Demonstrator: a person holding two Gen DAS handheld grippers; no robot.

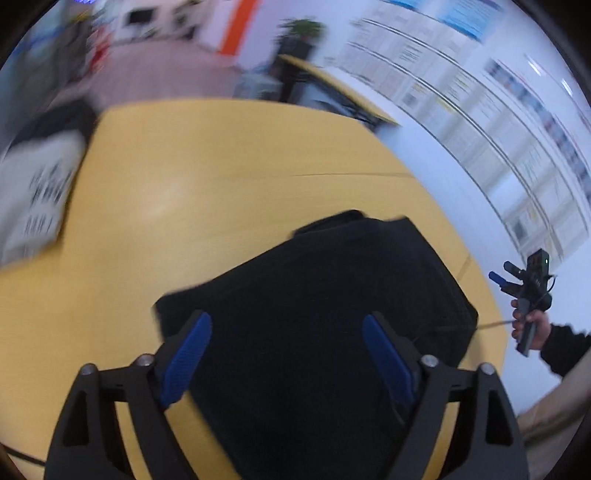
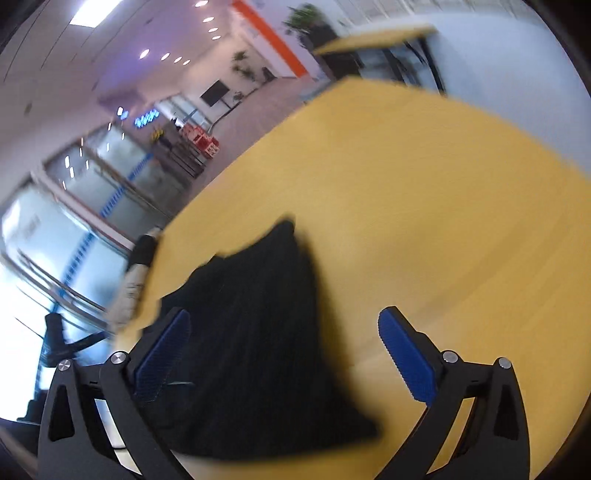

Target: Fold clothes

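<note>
A black garment (image 1: 317, 325) lies folded in a compact shape on the yellow wooden table (image 1: 221, 166). My left gripper (image 1: 286, 325) is open and empty, held above the garment's near part. In the right wrist view the same garment (image 2: 266, 332) lies near the table's left edge on the tabletop (image 2: 424, 203). My right gripper (image 2: 282, 325) is open and empty above it. The right gripper also shows in the left wrist view (image 1: 502, 271), held by a hand off the table's right edge. Both views are motion-blurred.
A white printed bag or sheet (image 1: 40, 192) lies at the table's far left corner. A second table (image 1: 332, 85) and a potted plant (image 1: 303, 29) stand behind. A poster wall (image 1: 498, 110) runs on the right. A black and white object (image 2: 138, 269) sits beside the table's left edge.
</note>
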